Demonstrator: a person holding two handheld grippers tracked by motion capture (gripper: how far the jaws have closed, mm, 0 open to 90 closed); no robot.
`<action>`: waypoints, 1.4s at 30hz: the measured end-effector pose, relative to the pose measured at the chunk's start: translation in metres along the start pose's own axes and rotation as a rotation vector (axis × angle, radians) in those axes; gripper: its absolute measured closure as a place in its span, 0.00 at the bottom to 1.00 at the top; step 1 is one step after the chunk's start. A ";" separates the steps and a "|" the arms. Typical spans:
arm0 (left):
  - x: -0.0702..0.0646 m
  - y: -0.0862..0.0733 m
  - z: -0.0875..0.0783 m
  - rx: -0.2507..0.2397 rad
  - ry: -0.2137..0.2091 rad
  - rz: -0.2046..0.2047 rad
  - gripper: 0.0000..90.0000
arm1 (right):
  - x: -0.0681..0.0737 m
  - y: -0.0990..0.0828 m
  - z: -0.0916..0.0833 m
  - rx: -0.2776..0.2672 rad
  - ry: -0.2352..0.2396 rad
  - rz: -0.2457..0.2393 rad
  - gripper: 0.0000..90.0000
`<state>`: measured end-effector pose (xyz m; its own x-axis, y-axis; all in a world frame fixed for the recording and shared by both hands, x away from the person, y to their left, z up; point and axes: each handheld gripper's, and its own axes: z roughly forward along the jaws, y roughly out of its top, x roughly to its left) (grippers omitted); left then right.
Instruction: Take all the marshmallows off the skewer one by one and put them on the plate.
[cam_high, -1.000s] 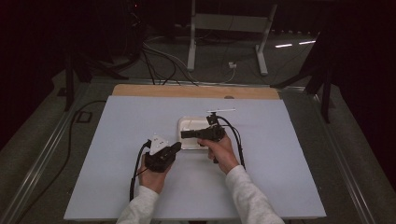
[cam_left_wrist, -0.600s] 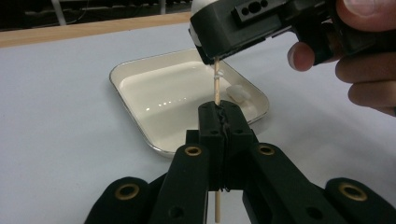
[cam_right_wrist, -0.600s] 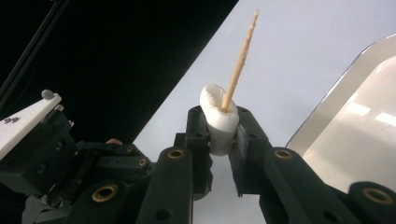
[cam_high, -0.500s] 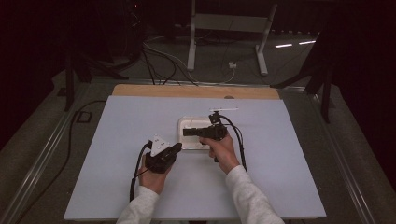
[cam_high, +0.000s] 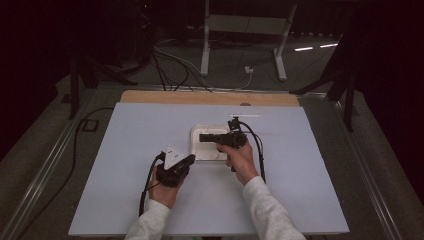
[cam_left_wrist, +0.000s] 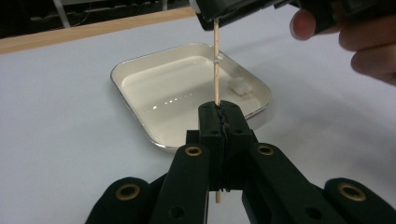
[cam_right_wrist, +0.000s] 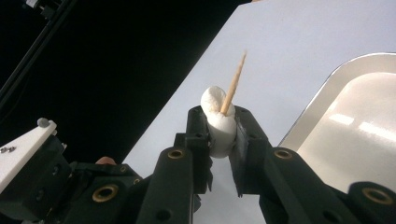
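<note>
Matte white table (cam_high: 125, 165); claw (cam_right_wrist: 219, 122) squeezes spongy, perhaps skewered, marshmallow (cam_right_wrist: 217, 125).

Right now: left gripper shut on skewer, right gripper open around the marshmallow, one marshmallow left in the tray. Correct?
One error: the right gripper is shut on the marshmallow, its jaws pressing both sides, per the right gripper view. Left gripper is shut on the skewer; one piece sits in the tray.

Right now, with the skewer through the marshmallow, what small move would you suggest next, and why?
Probably slide the marshmallow further down the skewer. The left gripper is shut on the skewer, the right gripper is shut on the marshmallow, and the tip already pokes out. One more piece waits in the tray.
</note>
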<state>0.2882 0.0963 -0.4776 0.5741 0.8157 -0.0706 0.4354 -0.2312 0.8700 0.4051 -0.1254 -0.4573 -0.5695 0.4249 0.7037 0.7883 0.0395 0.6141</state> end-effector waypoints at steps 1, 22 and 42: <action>0.000 0.000 0.000 0.002 -0.001 0.002 1.00 | -0.001 0.000 0.000 -0.004 -0.001 -0.001 0.88; 0.000 -0.004 -0.005 0.002 -0.005 0.047 1.00 | -0.008 0.009 -0.013 -0.061 -0.007 0.037 0.87; 0.009 -0.009 -0.007 0.015 0.028 -0.032 1.00 | -0.011 0.022 -0.039 -0.072 -0.165 -0.043 0.87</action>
<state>0.2845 0.1089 -0.4832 0.5403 0.8372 -0.0849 0.4641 -0.2123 0.8600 0.4199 -0.1644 -0.4373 -0.5519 0.5669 0.6116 0.7419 -0.0010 0.6705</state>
